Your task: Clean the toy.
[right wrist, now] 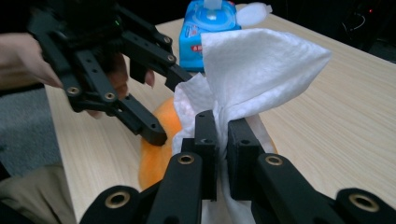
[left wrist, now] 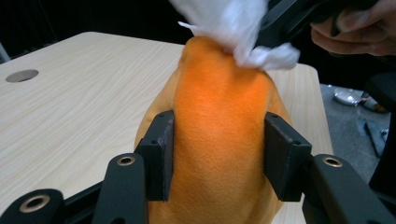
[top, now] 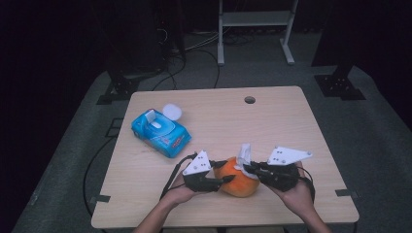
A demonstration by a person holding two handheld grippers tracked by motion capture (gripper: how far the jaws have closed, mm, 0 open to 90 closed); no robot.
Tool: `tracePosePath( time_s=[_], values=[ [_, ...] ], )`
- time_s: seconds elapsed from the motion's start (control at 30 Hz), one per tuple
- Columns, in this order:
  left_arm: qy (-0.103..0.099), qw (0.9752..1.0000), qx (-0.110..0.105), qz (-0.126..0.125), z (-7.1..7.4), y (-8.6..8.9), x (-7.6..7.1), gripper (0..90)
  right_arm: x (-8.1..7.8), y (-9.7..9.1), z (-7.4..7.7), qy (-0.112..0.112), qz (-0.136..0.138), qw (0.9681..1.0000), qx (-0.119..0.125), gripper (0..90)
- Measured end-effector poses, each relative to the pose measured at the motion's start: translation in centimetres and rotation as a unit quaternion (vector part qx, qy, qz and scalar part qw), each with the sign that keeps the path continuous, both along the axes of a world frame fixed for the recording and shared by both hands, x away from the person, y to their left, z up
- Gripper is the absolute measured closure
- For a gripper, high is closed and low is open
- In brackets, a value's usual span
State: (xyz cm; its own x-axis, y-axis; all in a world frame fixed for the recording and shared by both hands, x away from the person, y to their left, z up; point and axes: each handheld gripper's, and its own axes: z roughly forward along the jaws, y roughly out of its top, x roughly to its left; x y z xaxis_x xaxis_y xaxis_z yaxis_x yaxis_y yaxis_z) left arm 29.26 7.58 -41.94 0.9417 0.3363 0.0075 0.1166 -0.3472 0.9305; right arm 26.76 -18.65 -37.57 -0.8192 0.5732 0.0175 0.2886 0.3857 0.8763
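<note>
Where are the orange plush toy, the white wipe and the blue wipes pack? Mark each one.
orange plush toy [left wrist: 219, 121], left gripper view, on its fuzzy middle between the fingers.
white wipe [right wrist: 261, 60], right gripper view, on its raised flap.
blue wipes pack [top: 163, 132], high view, on its top face.

Only the blue wipes pack [top: 160, 132] blocks the table's [top: 272, 126] far left.

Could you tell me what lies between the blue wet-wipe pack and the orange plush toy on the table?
Bare wooden tabletop separates the blue wet-wipe pack from the orange plush toy, as the high view shows.
</note>
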Motion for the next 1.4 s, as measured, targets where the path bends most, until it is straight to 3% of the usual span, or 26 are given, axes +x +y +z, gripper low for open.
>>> tracePosePath(
  time_s=[0.07,0.23,0.37,0.4,0.43,0.57,0.67,0.77,0.87,1.03,1.13,1.2,1.27,1.4],
  values=[
    [0.005,1.0,0.0,-0.003,-0.3,0.0,0.1,47.6,0.3,-0.3,-0.5,0.016,0.003,0.9999,0.004,83.8],
    [0.019,0.9998,-0.009,0.001,-0.4,0.0,0.7,25.2,0.8,-1.4,-1.9,0.043,-0.002,0.9991,-0.006,83.8],
    [0.057,0.9983,-0.014,0.008,-1.8,0.0,1.5,12.8,1.0,-2.4,-2.0,0.055,-0.001,0.9985,-0.002,83.8],
    [0.06,0.998,-0.022,0.0,-2.0,-0.1,1.5,14.8,1.0,-2.5,-2.1,0.056,0.0,0.9984,-0.002,83.8],
    [0.058,0.998,-0.024,-0.002,-2.0,-0.2,1.4,22.3,1.0,-2.6,-2.1,0.057,-0.001,0.9984,-0.003,83.8],
    [0.04,0.999,-0.018,-0.014,-1.6,-0.4,0.8,38.5,1.3,-3.3,-2.3,0.053,-0.021,0.9984,-0.007,83.8],
    [0.036,0.9992,-0.018,-0.007,-1.6,-0.7,0.7,41.8,1.4,-3.7,-2.2,0.054,-0.03,0.9981,-0.005,83.8],
    [0.034,0.9993,-0.014,-0.008,-1.6,-0.8,0.6,42.2,0.7,-3.2,-1.1,0.028,-0.023,0.9993,-0.008,83.7],
    [0.035,0.9991,-0.019,-0.013,-1.6,-0.8,0.6,38.9,0.4,-2.8,-0.7,0.02,-0.011,0.9997,-0.01,83.7],
    [0.072,0.9972,-0.022,0.0,-2.5,-1.1,1.2,13.1,1.0,-3.6,-1.5,0.041,-0.008,0.999,-0.014,83.8],
    [0.086,0.9959,-0.025,-0.01,-3.2,-1.6,1.3,10.0,1.0,-3.9,-1.5,0.045,-0.001,0.9989,-0.015,83.8],
    [0.082,0.996,-0.032,-0.013,-3.2,-1.8,1.1,17.9,0.9,-3.8,-1.5,0.046,-0.001,0.9988,-0.015,83.8],
    [0.058,0.9979,-0.026,-0.011,-2.6,-1.6,0.7,34.8,1.0,-3.9,-1.5,0.043,-0.004,0.999,-0.013,83.8],
    [0.019,0.9998,-0.011,-0.004,-1.2,-1.2,0.2,43.5,0.6,-4.0,-0.7,0.032,-0.006,0.9994,0.009,83.9]
  ],
)
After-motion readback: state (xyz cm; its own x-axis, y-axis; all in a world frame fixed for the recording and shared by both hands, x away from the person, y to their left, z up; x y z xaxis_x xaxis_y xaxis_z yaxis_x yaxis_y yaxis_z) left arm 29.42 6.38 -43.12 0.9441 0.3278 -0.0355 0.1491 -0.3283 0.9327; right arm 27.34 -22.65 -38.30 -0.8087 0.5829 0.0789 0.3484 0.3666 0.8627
